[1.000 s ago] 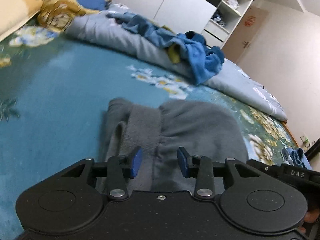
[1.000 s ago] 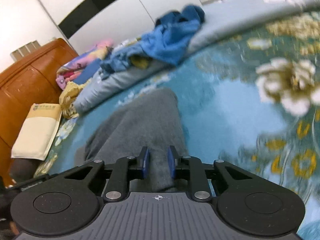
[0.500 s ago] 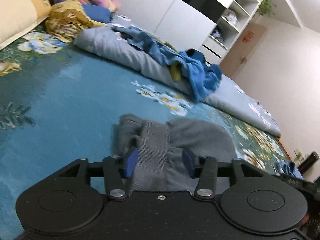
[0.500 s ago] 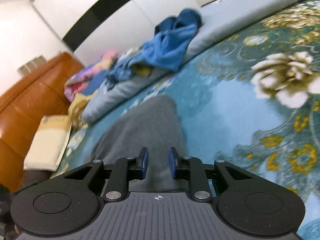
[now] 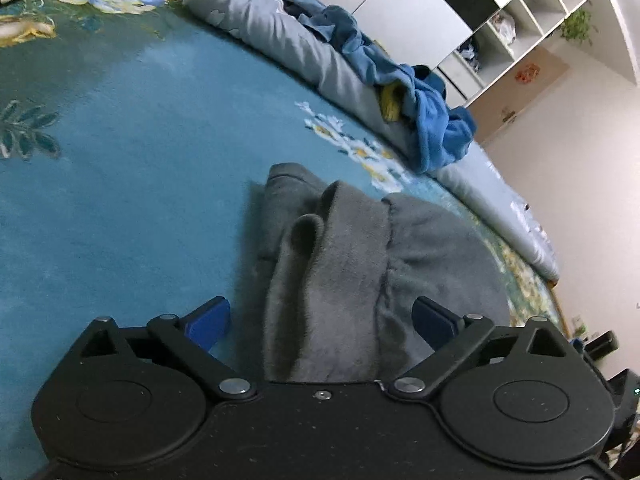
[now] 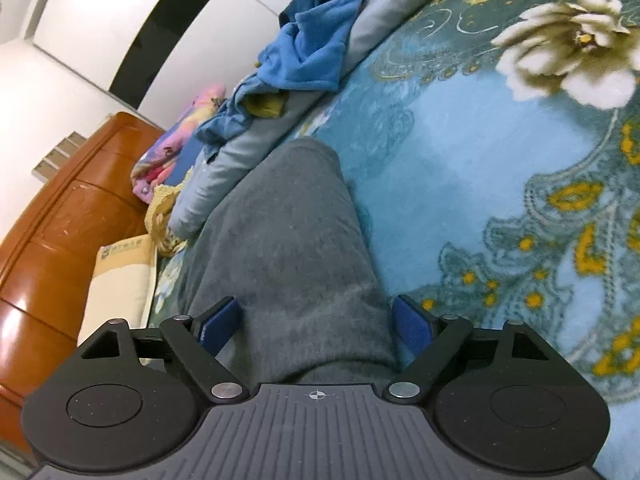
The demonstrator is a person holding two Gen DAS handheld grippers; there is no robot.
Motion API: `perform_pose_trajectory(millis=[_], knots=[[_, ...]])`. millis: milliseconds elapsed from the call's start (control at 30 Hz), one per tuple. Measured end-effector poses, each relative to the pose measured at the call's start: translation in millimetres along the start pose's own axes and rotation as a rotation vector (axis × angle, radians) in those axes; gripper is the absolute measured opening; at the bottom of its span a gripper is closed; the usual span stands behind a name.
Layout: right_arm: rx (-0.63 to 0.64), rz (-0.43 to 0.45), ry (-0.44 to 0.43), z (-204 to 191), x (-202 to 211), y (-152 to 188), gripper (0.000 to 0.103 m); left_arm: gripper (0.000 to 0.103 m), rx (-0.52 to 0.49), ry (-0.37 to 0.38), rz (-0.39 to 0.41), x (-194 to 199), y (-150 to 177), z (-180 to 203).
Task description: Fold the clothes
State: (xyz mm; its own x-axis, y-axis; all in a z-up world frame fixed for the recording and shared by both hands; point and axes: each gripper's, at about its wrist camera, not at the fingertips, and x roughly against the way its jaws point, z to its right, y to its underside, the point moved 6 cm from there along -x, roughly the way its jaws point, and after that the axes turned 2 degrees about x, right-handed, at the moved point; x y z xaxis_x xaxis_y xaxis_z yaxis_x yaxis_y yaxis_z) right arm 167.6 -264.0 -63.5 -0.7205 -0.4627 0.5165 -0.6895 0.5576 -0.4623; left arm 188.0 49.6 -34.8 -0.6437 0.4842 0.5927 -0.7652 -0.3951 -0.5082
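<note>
Both pairs of tongs have been spread wide since the earlier frames, where they were nearly pressed together on the grey garment (image 5: 352, 264); the blue pads have just been opening and are now seen apart from the cloth.

On the left, the left gripper (image 5: 322, 318) is held low over the garment's thick folded end, with its jaws spread: one pad lies over bare teal blanket (image 5: 120, 208), the other over grey cloth, and nothing is pinched. A ribbed band and a rolled fold are seen at this end. The garment is laid flat on the blanket, its long axis running away from both cameras toward the rolled grey quilt (image 5: 280, 36). Open blanket is left to the garment's left, up to the cream pillow (image 6: 120, 280), on which the printing cannot be read.

On the right, the right gripper (image 6: 316, 324) is likewise spread, the garment's narrower end lying between its pads without being gripped. Its far rounded edge stops just short of the quilt, on which blue clothes (image 6: 312, 48) are heaped. Wide flowered blanket is left free to the right. No brand can be read.
</note>
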Motion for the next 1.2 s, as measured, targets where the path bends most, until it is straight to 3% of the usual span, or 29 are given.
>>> perform_pose_trajectory(millis=[67,233,300,400,467,567,733,933,1200], knots=[[0.002,-0.006,-0.021,-3,-4,-3,0.09,0.097,0.013,0.034,-0.015,-5,1,3],[-0.005,-0.043,-0.064,-13,-21,-7,0.089,0.096,0.046,0.046,-0.004,-8,1,4],[0.0,-0.045,-0.069,-18,-22,-6,0.081,0.092,0.057,0.042,0.002,-7,2,4],[-0.005,-0.039,-0.073,-21,-19,-6,0.064,0.077,0.057,0.006,0.017,-5,6,5],[0.005,-0.044,-0.057,-23,-16,-7,0.048,0.061,0.051,-0.015,0.027,-2,8,7],[0.026,-0.037,-0.05,-29,-10,-7,0.04,0.048,0.037,-0.041,0.044,3,11,12],[0.051,-0.016,-0.085,-36,7,-7,0.035,0.036,-0.015,-0.032,0.071,18,12,33],[0.104,-0.008,-0.102,-28,36,-16,0.032,0.034,-0.106,-0.014,0.054,15,24,74],[0.148,0.084,-0.055,11,103,-51,0.031,0.031,-0.213,0.089,-0.001,-14,55,153]])
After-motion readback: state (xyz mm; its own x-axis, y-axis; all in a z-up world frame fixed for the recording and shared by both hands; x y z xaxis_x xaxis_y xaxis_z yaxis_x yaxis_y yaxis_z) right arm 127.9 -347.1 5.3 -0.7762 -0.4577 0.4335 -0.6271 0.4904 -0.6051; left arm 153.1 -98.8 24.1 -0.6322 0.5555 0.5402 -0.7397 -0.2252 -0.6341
